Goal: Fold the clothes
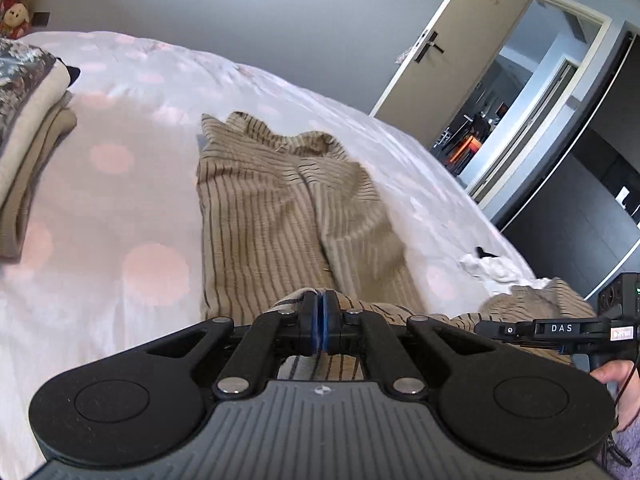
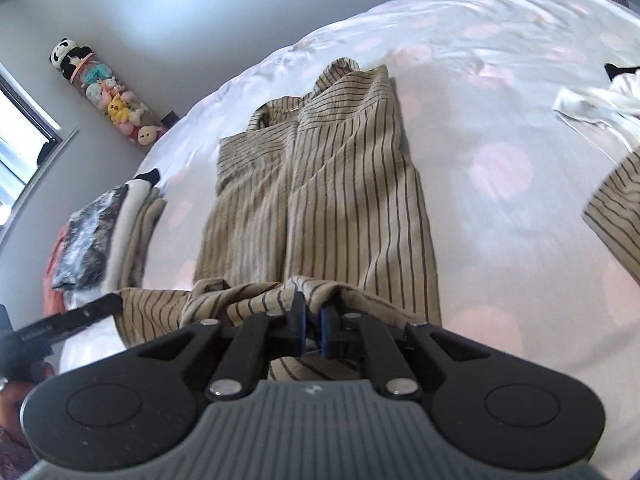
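On the bed point(image 1: 120, 208), w/ its pale cover dotted in pink, lies a tan striped garment point(image 1: 272, 208), prob. trousers, stretched lengthways away from the person. Near hem is bunched up off the cover, pinched at two spots.

Left claw point(image 1: 319, 320): jaws nipped right together on a thin fold of the hem, blue pads almost meeting. Right claw point(image 2: 313, 326): narrow too, a thicker wad of the same striped cloth caught between its pads, fabric puckering round them.

Handling, my guess: light, soft, floppy weave, not slippery, nothing to break. It'll sag between the two grips & crease where it likes, so hold wants to be at the hem corners, well apart across the width, to keep the edge taut for carrying over toward the waistband.

Off to one side a stack of folded clothes point(image 2: 116, 232); a white crumpled item point(image 2: 596, 104) on the other side.

Writing: "DAS" reads on the other claw's body seen from the left view; a small red label next to it is too blurred to read.
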Tool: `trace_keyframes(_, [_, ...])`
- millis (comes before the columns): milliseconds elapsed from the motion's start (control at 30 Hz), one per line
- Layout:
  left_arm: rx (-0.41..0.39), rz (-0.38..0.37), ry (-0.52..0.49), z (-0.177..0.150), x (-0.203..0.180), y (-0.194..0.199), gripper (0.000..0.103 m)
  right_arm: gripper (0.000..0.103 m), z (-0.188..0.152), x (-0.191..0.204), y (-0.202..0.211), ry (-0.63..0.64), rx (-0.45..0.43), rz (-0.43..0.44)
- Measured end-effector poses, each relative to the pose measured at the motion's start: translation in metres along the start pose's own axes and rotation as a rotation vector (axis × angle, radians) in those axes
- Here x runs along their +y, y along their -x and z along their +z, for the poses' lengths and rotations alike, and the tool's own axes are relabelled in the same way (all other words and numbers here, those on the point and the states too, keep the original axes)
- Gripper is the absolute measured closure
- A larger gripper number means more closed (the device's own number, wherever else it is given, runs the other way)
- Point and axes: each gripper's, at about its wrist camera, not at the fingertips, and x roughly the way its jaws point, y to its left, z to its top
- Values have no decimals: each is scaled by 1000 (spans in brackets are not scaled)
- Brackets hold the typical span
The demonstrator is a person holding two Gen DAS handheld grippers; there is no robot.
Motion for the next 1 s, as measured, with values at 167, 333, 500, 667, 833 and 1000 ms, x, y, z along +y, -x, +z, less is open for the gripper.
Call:
trace_keyframes(167, [52,53,38,-8,24,-40,102,89,-3,-21,-36,-12,8,-20])
trace_keyframes(333, [78,85,54,-15,39,-53,99,82,-9,-39,-61,-53,1,-12])
trace_keyframes(500, [18,113,62,-11,33,-31,86,65,-7,-44,-39,-66,-57,7])
trace_keyframes(667, [-13,144,10,-16,17,2,79,61,-13,-39,0,7,-104,-84])
trace_keyframes(833, [38,181,-49,-29,-1,14,79,61,-23,-32,15,70,-64,-161])
trace_keyframes(1000, [66,216,-96,-39,-10,17,78,61,-29,-26,3,123,41,-238])
